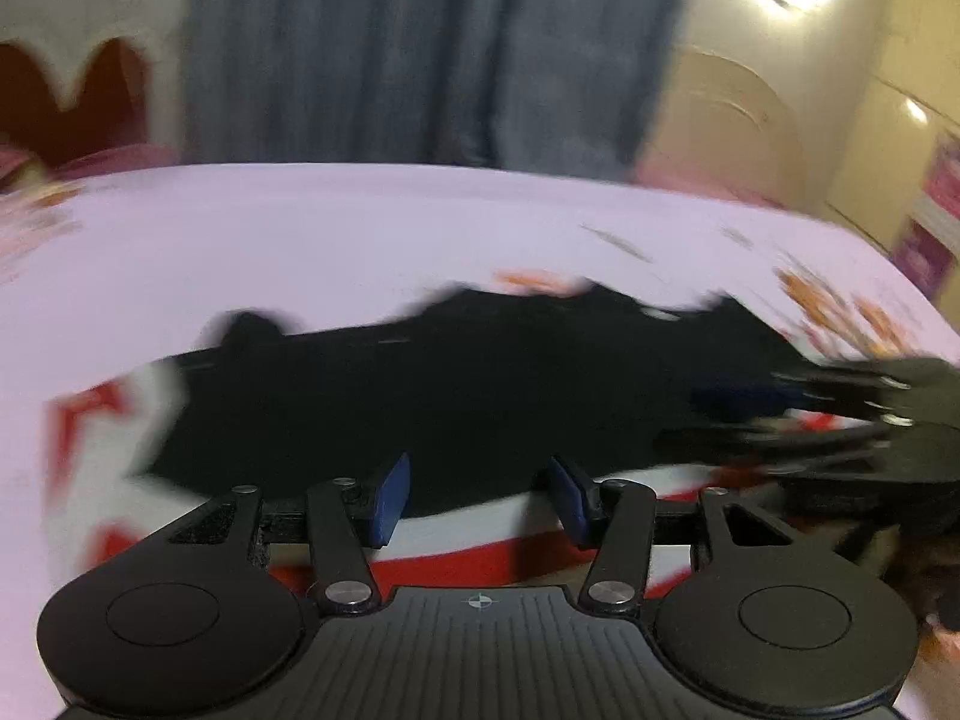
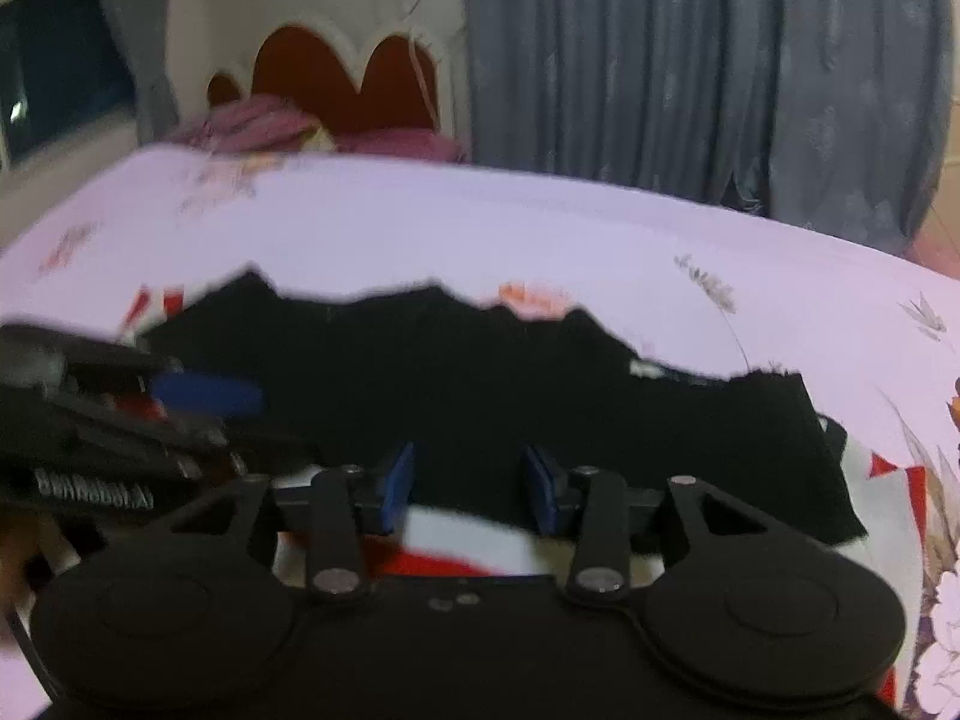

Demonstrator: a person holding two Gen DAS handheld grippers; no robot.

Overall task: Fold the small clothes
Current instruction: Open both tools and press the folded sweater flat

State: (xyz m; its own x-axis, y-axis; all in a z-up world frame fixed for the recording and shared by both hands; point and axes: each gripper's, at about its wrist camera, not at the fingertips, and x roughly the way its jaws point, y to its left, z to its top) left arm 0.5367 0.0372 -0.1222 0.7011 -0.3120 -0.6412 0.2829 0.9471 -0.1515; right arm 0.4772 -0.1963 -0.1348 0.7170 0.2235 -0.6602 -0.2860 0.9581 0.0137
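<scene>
A small black garment (image 1: pixel 456 384) lies spread on a pale lilac bed sheet (image 1: pixel 360 240), over a white and red cloth (image 1: pixel 480 552). My left gripper (image 1: pixel 477 495) is open, its blue pads just above the garment's near edge, holding nothing. In the right wrist view the same black garment (image 2: pixel 492 384) lies ahead, and my right gripper (image 2: pixel 468 489) is open over its near edge. The other gripper shows blurred at the right in the left wrist view (image 1: pixel 840 420) and at the left in the right wrist view (image 2: pixel 120 420).
The sheet has orange flower prints (image 1: pixel 828 300). A grey-blue curtain (image 2: pixel 690 78) hangs behind the bed. A dark red headboard (image 2: pixel 348 78) and pink pillows (image 2: pixel 258 120) stand at the far left. A cream wardrobe (image 1: pixel 750 108) is at the right.
</scene>
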